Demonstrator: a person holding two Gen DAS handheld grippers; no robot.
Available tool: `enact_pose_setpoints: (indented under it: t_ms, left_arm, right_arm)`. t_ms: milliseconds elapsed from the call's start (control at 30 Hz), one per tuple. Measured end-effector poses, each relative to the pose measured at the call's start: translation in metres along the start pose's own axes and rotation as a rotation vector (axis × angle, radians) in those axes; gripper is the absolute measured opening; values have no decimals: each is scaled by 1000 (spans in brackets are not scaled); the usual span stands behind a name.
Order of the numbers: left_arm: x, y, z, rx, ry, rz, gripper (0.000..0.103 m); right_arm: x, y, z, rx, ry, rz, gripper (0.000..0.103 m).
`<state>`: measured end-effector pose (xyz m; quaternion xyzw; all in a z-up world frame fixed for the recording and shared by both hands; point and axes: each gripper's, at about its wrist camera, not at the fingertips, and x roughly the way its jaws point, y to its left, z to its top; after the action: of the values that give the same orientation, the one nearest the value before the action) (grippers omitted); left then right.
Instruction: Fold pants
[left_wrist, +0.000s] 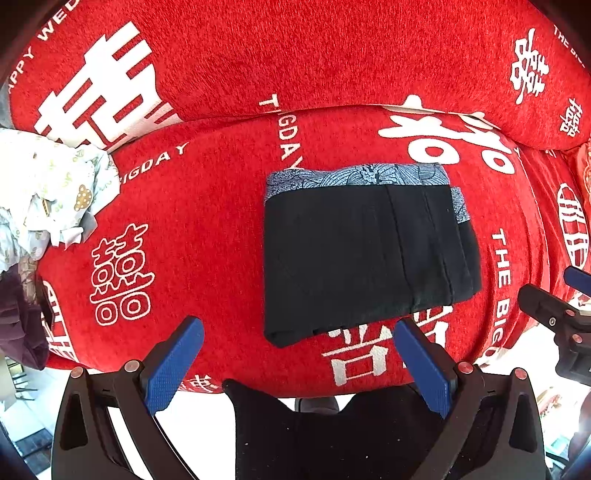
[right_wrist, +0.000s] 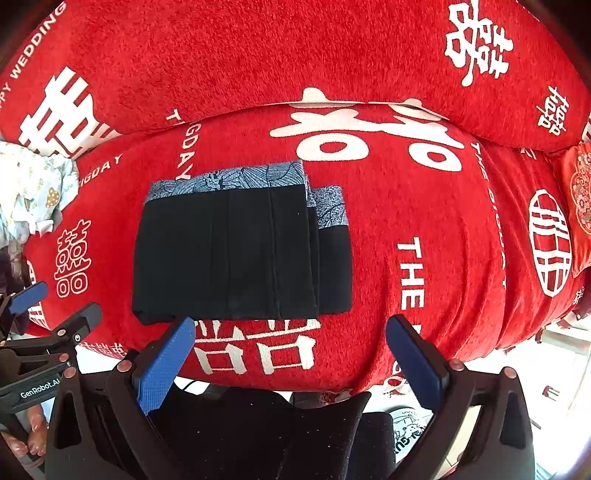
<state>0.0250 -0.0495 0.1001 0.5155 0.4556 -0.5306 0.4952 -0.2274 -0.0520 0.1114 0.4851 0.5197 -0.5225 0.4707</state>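
Pants (left_wrist: 365, 254): black, folded into a compact rectangle, blue-grey patterned band along the far edge; lying flat just ahead of the left gripper's fingertips, slightly right of its centre line.
Pants from the right gripper (right_wrist: 240, 251): ahead and to the left, near edge just beyond the left blue pad; several layered fold edges visible on the right side.
Left gripper (left_wrist: 297, 338): jaws spread wide, 2 blue pads well apart, nothing between them; hovering short of the pants' near edge.
Right gripper (right_wrist: 290, 334): jaws wide apart, empty; near the front edge of the cushion.
Other gripper in each view: right one at the far right of the left view (left_wrist: 554, 314); left one at the far left of the right view (right_wrist: 51, 332).
Red cover (left_wrist: 207, 229): plush, white characters and lettering, under the pants.
Pale printed cloth (left_wrist: 48, 184): crumpled, far left, well apart from the pants.
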Motion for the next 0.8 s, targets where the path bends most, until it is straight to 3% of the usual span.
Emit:
enact_pose_setpoints:
  t_ms: [800]
  left_arm:
    - [-6, 1, 0, -12, -21, 24, 103]
  right_arm:
    - [1, 5, 3, -25, -10, -16, 103]
